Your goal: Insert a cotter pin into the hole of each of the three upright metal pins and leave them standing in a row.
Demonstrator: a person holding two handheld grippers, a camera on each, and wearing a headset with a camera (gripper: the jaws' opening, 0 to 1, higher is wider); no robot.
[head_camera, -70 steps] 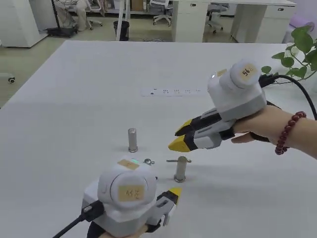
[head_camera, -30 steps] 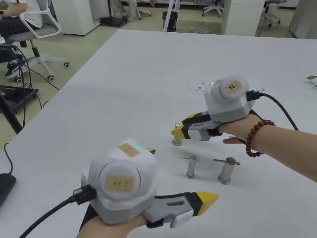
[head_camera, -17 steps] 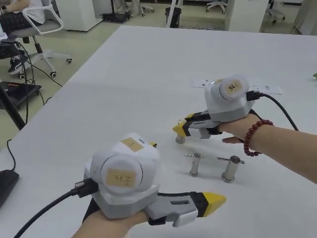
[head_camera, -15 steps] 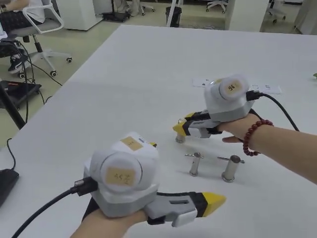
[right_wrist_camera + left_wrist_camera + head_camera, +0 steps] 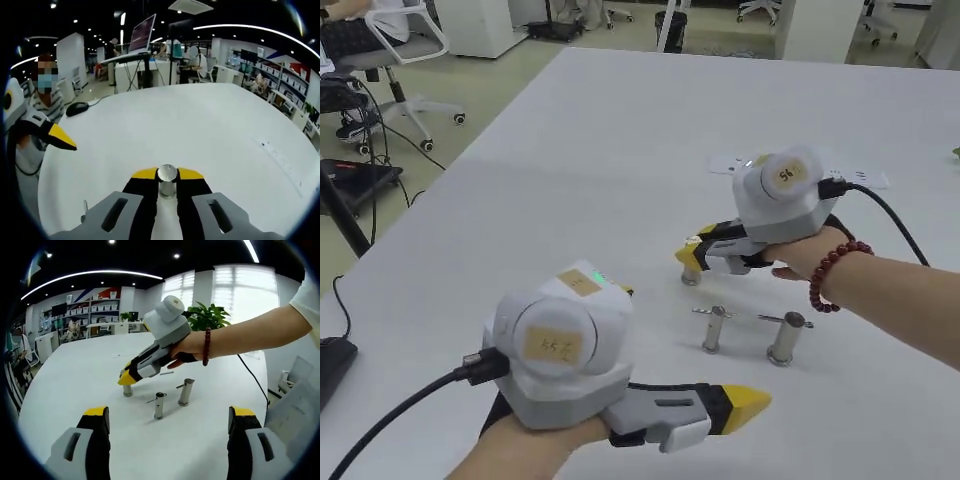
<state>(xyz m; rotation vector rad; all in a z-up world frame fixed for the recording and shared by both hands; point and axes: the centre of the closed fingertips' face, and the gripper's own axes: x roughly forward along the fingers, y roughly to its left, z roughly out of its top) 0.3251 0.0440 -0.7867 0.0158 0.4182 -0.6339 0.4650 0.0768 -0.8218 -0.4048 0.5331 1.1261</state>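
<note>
Nearest to us, the left gripper [image 5: 728, 408] hovers low over the white surface [image 5: 570, 180], and its own view has the jaws spread wide, holding nothing. Just beyond, two upright metal pins stand side by side: the middle pin [image 5: 712, 330] and the right-hand pin [image 5: 784, 340], each with a cotter pin through the hole near its top, one [image 5: 703, 312] poking out to the left of the middle pin, the other [image 5: 769, 320] doing the same on its neighbour. So that looks like two of three done!

Further back and a touch to the left, the right gripper [image 5: 692, 256] is down on the third pin [image 5: 168, 186]. Its own view shows the jaws closed around that pin just under the round top, with the pin upright on the surface. Whether this one carries a cotter pin I cannot tell (the jaws cover the hole).

Judging by the layout, what's left is this last pin: it needs its cotter pin confirmed or fitted, and it stands slightly off the line of the other two, so the row wants tidying. At the far end lies a power strip [image 5: 865, 181].
</note>
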